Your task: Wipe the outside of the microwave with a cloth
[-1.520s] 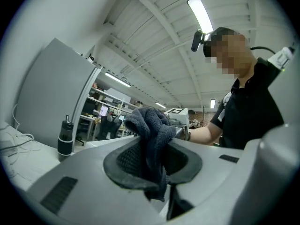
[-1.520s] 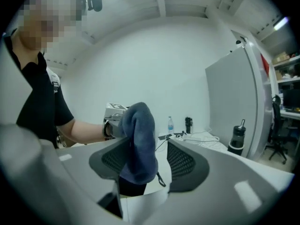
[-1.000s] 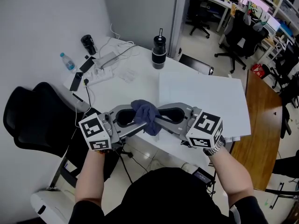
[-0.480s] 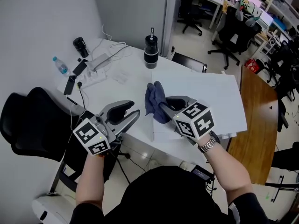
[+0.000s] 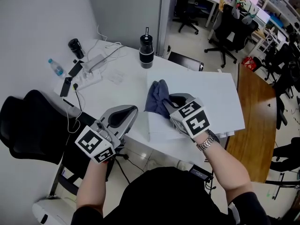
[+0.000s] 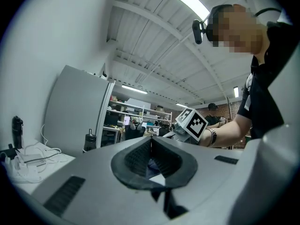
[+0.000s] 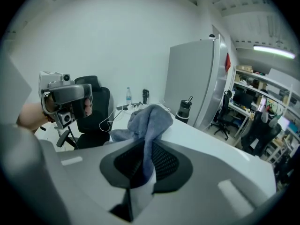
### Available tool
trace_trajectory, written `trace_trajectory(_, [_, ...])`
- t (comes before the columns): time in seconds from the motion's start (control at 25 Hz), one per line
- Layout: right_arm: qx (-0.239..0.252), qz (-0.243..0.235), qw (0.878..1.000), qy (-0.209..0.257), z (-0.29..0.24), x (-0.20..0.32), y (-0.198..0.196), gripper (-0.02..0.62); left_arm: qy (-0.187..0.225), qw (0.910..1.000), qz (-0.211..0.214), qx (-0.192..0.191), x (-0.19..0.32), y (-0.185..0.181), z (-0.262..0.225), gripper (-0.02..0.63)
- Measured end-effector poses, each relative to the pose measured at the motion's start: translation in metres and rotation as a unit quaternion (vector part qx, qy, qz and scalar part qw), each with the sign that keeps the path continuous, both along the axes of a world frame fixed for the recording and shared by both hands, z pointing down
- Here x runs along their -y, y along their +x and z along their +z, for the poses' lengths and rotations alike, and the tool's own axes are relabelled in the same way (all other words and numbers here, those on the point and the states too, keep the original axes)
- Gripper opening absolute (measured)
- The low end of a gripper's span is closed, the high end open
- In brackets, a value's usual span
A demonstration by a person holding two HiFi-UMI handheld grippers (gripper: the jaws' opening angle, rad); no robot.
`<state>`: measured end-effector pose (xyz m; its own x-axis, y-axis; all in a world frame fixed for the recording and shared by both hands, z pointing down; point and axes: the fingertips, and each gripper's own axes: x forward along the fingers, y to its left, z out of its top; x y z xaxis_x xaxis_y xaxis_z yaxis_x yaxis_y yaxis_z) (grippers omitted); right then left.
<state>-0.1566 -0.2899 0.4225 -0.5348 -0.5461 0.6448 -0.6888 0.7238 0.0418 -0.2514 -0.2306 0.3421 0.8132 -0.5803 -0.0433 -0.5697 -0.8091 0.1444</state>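
Note:
A blue-grey cloth (image 5: 156, 96) hangs bunched from my right gripper (image 5: 164, 105), which is shut on it over the front left part of the white microwave top (image 5: 206, 90). In the right gripper view the cloth (image 7: 149, 120) runs down between the pads of my right gripper (image 7: 143, 154). My left gripper (image 5: 132, 110) is off to the left of the microwave, over the table edge, apart from the cloth. Its jaws have just been closing and are shut with nothing between them, as my left gripper (image 6: 151, 140) shows in its own view.
A black tumbler (image 5: 146, 51) stands behind the microwave. On the white table (image 5: 117, 90) to the left lie a power strip with cables (image 5: 89, 71), a water bottle (image 5: 55, 67) and a black cup (image 5: 75, 46). A black chair (image 5: 28, 121) is at left, a wooden tabletop (image 5: 255, 125) at right.
A second ago both grippers held the cloth between them. The left gripper let go, drew back left and shut empty. The right gripper carried the cloth forward over the microwave top.

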Motion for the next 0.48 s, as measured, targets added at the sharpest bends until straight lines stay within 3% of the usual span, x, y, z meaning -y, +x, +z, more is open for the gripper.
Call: trace_trajectory(0.48, [0.001, 0.042, 0.999, 0.011, 0.0, 0.011, 0.083, 0.052, 0.011, 0.9997, -0.011, 0.019, -0.013, 0.038, -0.012, 0.005])
